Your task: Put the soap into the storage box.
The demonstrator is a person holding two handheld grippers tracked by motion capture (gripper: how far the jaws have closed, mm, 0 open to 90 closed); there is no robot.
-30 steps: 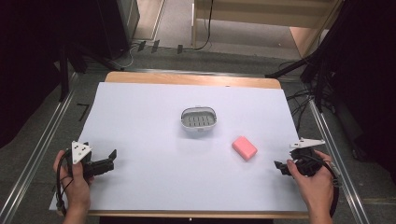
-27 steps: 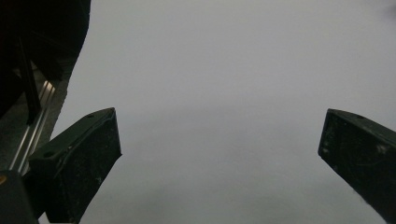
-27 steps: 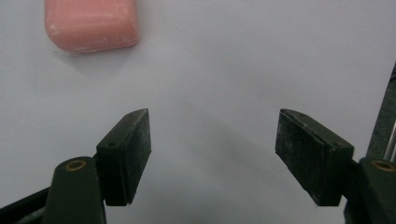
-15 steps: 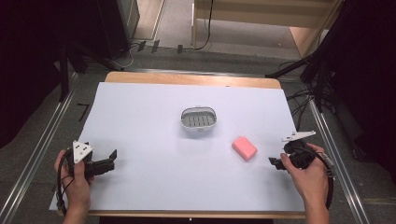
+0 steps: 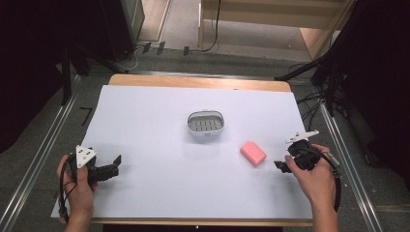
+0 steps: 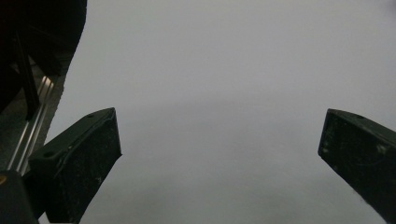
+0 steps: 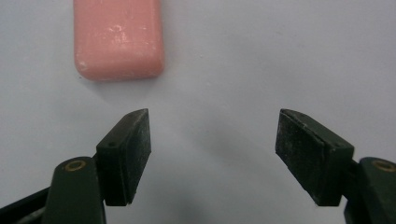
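Here the right claw (image 5: 280,166) is close to the pink soap bar (image 5: 253,153), and the coming move depends on this one relation. In the high view the soap lies on the white sheet of the bench (image 5: 145,125), to the left of the right claw and a little farther from the person, near it but not touching. In the right gripper view the soap bar (image 7: 118,38) sits ahead of the jaws and off to the left side, so it is not yet on the line between them. The right claw (image 7: 212,154) is open, with only bare sheet between the pads. The long axis of the soap runs along the direction in which this claw looks, so I judge the jaws could close across its short width once the claw shifts left and forward. The left claw (image 5: 115,163) is open too, its jaws (image 6: 219,158) standing wide over empty sheet, well apart from the soap. The right hand is clearly the nearer one. The soap dish (image 5: 206,124) stands beyond the soap, near the middle of the bench, and it looks empty
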